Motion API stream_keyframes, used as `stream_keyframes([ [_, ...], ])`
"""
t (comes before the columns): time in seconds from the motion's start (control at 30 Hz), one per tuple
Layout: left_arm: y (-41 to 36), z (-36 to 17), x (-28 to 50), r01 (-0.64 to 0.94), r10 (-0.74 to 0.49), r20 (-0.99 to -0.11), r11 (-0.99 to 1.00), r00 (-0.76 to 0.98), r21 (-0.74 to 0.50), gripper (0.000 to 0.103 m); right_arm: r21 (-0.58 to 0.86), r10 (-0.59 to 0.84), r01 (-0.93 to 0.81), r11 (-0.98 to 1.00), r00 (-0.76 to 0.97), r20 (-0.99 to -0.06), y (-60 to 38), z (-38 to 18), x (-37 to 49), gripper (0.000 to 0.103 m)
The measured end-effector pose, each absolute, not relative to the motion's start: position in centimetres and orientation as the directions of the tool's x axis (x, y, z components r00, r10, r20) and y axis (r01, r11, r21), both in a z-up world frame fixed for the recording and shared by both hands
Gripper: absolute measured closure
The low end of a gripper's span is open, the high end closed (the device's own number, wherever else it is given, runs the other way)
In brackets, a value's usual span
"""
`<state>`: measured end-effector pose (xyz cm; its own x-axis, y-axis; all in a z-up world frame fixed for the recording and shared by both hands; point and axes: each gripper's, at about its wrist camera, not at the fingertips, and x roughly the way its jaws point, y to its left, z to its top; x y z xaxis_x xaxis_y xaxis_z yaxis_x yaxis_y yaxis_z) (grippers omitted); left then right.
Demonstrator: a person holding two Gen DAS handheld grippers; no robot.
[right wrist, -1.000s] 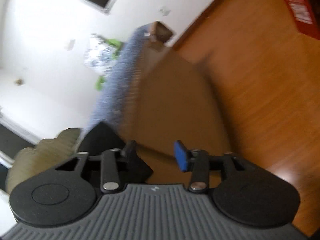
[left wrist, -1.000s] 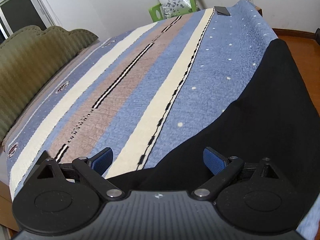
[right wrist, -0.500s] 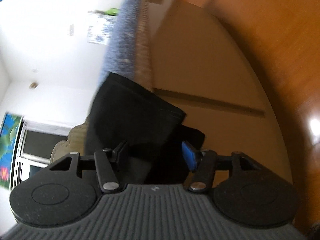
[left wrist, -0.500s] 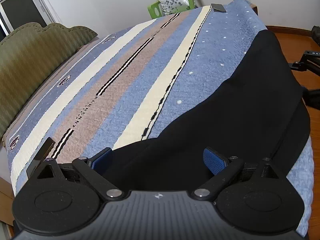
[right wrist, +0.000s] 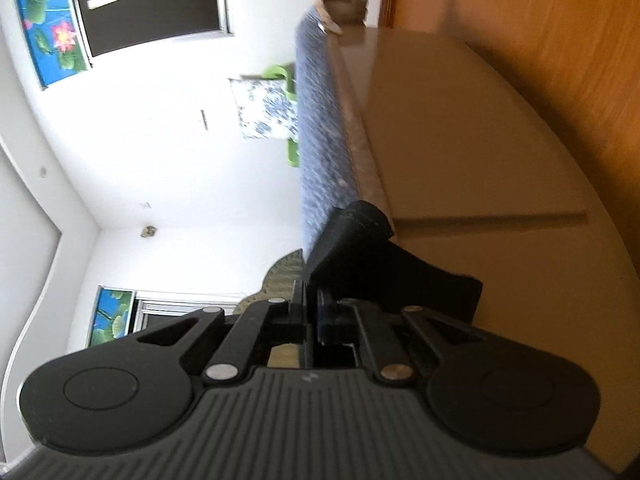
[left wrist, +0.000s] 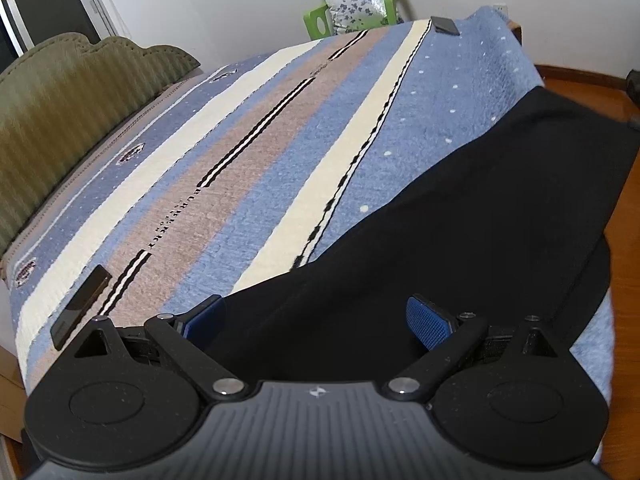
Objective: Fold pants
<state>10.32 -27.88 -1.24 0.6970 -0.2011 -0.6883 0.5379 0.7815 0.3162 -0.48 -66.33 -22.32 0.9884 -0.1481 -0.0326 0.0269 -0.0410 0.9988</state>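
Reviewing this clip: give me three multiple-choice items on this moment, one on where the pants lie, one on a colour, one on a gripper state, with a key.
1. Where do the pants lie?
A. on the striped bedspread
B. on the floor
C. on the green chair

2. What colour are the pants?
A. blue
B. black
C. beige

3. How is the right gripper?
A. wide open
B. out of view
C. shut on the pants

Key: 1 A, dark cloth spreads along the bedspread's edge; 2 B, the fabric is plainly black; 3 C, its fingers meet with black cloth pinched between.
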Motion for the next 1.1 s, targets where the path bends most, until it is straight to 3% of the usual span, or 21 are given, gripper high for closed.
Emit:
stream_keyframes([
  [0.1,-28.2,-1.5,10.1,0.542,-0.190,-0.688,0.769,0.700,0.338,0.006,0.995,-0.140,0.087,-0.040,0.986,-0.092,-66.3,-23.6,-0.4,0.094],
  [0.17,-28.3,-1.6,10.0,0.542,-0.183,-0.686,0.764,0.704,0.351,0.006,0.984,-0.112,0.155,-0.087,0.980,-0.165,-66.1,-25.6,0.6,0.084],
  [0.2,-28.2,-1.6,9.9,0.542,-0.184,-0.686,0.763,0.704,0.352,0.006,0.979,-0.089,0.181,-0.098,0.978,-0.190,-66.0,-26.7,1.1,0.056],
  [0.23,-28.2,-1.7,10.0,0.542,-0.182,-0.688,0.764,0.702,0.351,0.006,0.973,-0.078,0.202,-0.114,0.974,-0.211,-65.8,-27.6,1.3,0.019],
  [0.27,-28.2,-1.7,10.1,0.539,-0.177,-0.690,0.766,0.702,0.351,0.006,0.968,-0.083,0.209,-0.140,0.972,-0.222,-65.4,-28.6,1.3,0.008],
  [0.37,-28.2,-1.8,10.3,0.529,-0.166,-0.692,0.772,0.703,0.352,0.006,0.957,-0.069,0.088,-0.276,0.991,-0.111,-64.3,-32.1,1.6,0.008],
  [0.43,-28.2,-1.8,10.3,0.527,-0.163,-0.691,0.773,0.704,0.354,0.006,0.940,-0.071,0.069,-0.335,0.993,-0.098,-63.7,-33.4,2.4,0.008],
  [0.5,-28.3,-1.9,10.2,0.528,-0.162,-0.691,0.770,0.704,0.358,0.006,0.937,-0.052,0.062,-0.343,0.995,-0.084,-63.4,-33.9,3.5,0.008],
  [0.67,-28.3,-2.3,10.1,0.536,-0.156,-0.696,0.759,0.700,0.369,0.006,0.935,-0.066,-0.027,-0.353,0.998,0.004,-63.5,-33.7,6.1,0.029],
  [0.7,-28.3,-2.3,10.1,0.536,-0.157,-0.696,0.759,0.701,0.369,0.006,0.936,-0.076,-0.038,-0.349,0.997,0.012,-63.8,-33.7,7.2,0.037],
  [0.73,-28.2,-2.3,10.1,0.535,-0.157,-0.694,0.761,0.703,0.369,0.006,0.940,-0.073,-0.030,-0.341,0.997,0.005,-64.2,-33.5,7.6,0.068],
  [0.77,-28.1,-2.3,10.1,0.532,-0.157,-0.693,0.762,0.704,0.368,0.006,0.945,-0.074,-0.006,-0.326,0.997,-0.019,-64.4,-33.2,7.8,0.091],
  [0.8,-28.1,-2.2,10.1,0.529,-0.157,-0.691,0.765,0.706,0.368,0.006,0.951,-0.082,0.012,-0.308,0.996,-0.039,-64.7,-32.8,7.6,0.095],
  [1.1,-28.6,-2.0,12.0,0.509,-0.164,-0.691,0.796,0.704,0.329,0.006,0.993,-0.207,0.116,-0.002,0.972,-0.114,-65.9,-24.8,3.3,0.095],
])
